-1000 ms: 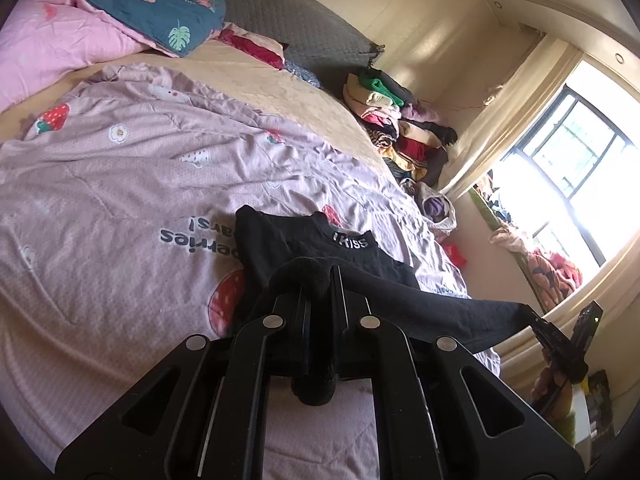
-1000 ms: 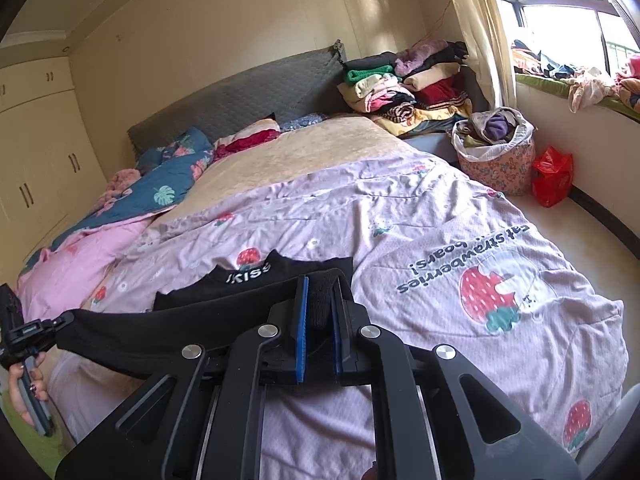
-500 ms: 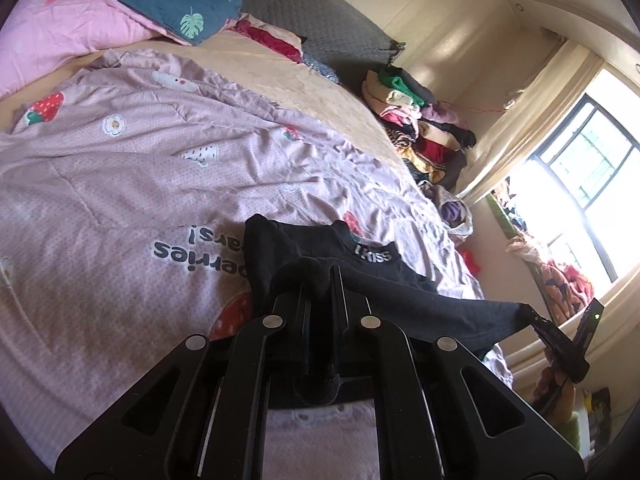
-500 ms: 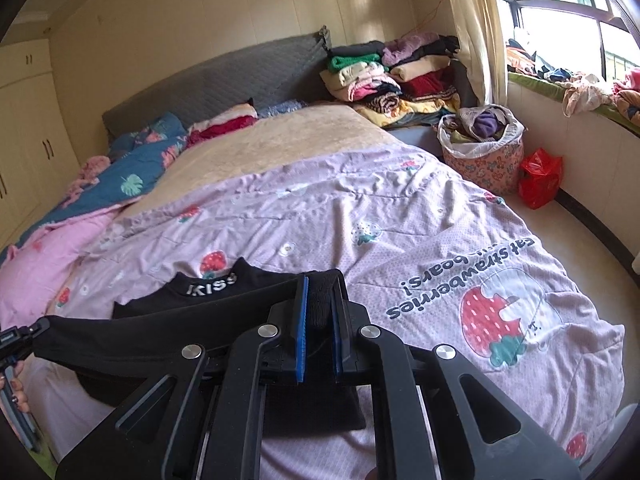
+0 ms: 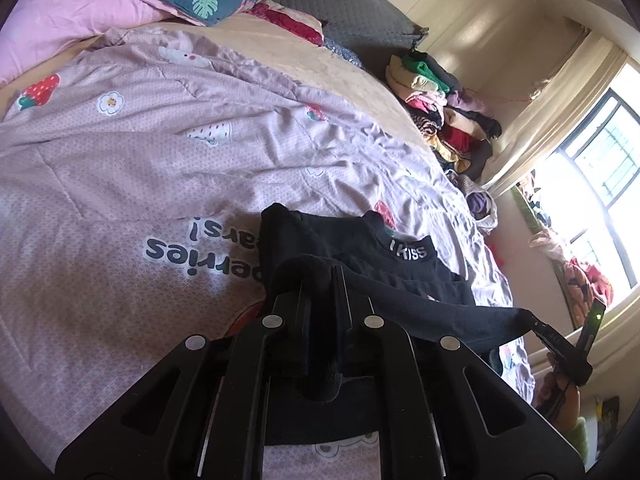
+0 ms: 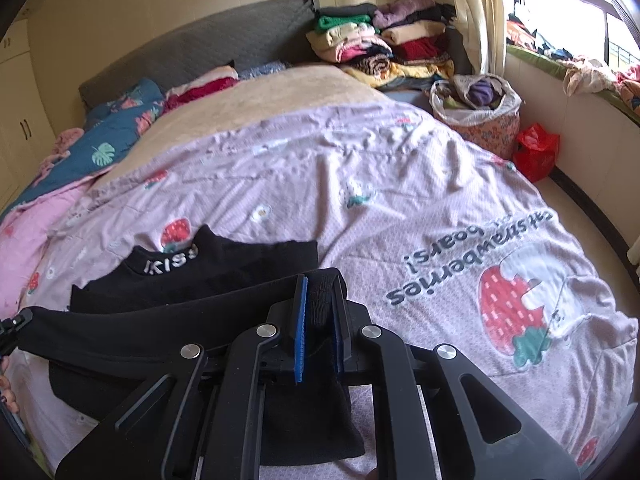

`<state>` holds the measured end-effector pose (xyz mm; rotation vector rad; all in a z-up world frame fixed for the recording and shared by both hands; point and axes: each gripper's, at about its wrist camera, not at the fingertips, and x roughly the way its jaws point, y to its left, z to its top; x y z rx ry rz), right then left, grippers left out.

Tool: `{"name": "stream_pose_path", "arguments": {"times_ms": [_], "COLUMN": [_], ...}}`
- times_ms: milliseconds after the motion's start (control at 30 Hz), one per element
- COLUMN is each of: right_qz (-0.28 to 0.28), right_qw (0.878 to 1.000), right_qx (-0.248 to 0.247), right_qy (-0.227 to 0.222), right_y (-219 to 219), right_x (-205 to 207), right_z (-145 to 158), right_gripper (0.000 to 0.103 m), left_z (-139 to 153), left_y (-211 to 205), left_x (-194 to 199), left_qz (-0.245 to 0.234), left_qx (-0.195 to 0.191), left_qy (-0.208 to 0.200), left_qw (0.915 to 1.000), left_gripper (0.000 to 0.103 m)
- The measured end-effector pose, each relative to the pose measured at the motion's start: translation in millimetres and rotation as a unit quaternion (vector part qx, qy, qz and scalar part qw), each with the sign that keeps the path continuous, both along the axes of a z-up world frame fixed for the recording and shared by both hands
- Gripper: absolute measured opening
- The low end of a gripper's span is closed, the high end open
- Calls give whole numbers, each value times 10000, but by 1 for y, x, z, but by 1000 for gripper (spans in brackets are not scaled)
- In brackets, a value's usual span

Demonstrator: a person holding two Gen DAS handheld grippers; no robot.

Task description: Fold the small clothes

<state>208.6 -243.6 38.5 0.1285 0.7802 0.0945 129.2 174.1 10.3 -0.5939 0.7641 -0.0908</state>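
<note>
Now that we have carried the black garment (image 6: 224, 276) lower toward its far "KISS" collar, both the left gripper (image 5: 320, 276) and right gripper (image 6: 320, 292), clamped on its near edge, nearly complete the fold.

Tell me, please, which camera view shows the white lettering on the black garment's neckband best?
The right wrist view: the lettering on the black garment faces that camera, unobstructed and fairly sharp. The left wrist view shows it too, but smaller, more oblique and partly in shadow.
</note>
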Motion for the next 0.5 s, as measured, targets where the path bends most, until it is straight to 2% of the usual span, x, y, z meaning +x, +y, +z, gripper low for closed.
{"name": "stream_pose_path", "arguments": {"times_ms": [67,100,167,233,300,367,500], "right_qz": [10,-7,-2,4,-20,18,260], "right_qw": [10000,10000,9999,9998,9993,9988,9977], "right_qx": [-41,-85,-90,-75,-77,-35,-77], "right_qy": [-14,-32,-95,-209,-353,-489,-623], "right_y": [3,4,5,5,4,5,15], "right_x": [1,0,-2,-8,-15,-24,-42], "right_z": [-3,-4,-4,-1,3,8,11], "right_gripper": [13,17,26,44,53,54,55], "left_z": [-1,0,3,8,13,15,15], "left_y": [-2,-1,1,3,4,2,-10], "left_x": [1,0,-3,-8,-14,-19,-28], "left_qz": [38,77,185,258,304,275,66], "left_qx": [103,147,251,366,565,643,890], "left_qy": [23,9,-41,-111,-167,-193,-144], "left_qw": [9999,9999,9995,9989,9978,9974,9959], "left_gripper": [6,8,24,25,26,35,36]}}
